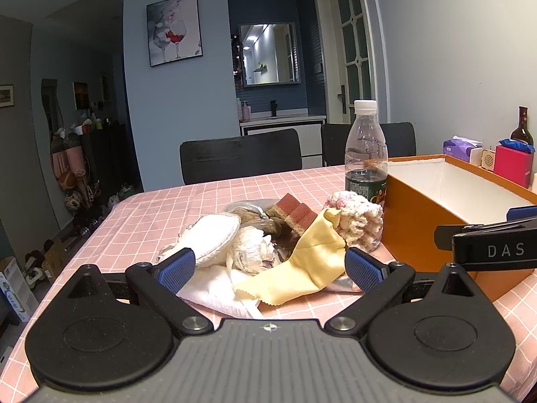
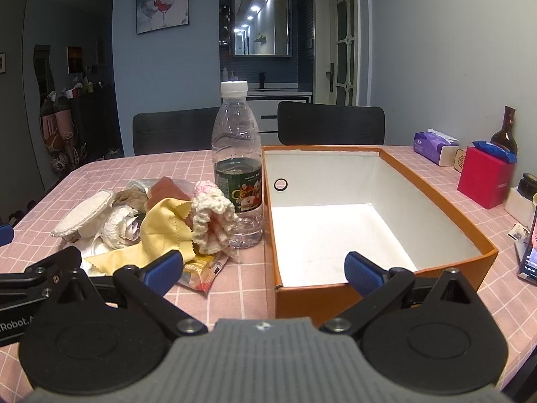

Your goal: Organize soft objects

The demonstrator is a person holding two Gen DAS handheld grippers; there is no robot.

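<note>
A pile of soft things lies on the pink checked tablecloth: a yellow cloth [image 1: 312, 262] [image 2: 164, 231], a pink-and-white crocheted piece [image 1: 359, 221] [image 2: 214, 221], red-and-brown sponges [image 1: 295, 213], a round white pad [image 1: 214, 238] [image 2: 84, 218] and crumpled white fabric [image 1: 251, 248]. My left gripper [image 1: 270, 268] stands open just in front of the pile, holding nothing. To the pile's right sits an orange box [image 1: 412, 228] [image 2: 302, 302] with a bare white inside. My right gripper [image 2: 265, 272] is open at the box's near left corner, with nothing between its fingers.
A clear plastic water bottle [image 1: 365, 154] [image 2: 238, 168] stands upright between pile and box. A snack packet [image 2: 201, 272] lies under the pile's near edge. A tissue pack [image 2: 433, 144], red box [image 2: 483, 181] and dark bottle [image 2: 505, 134] line the right side. Two black chairs [image 2: 330, 122] face the far edge.
</note>
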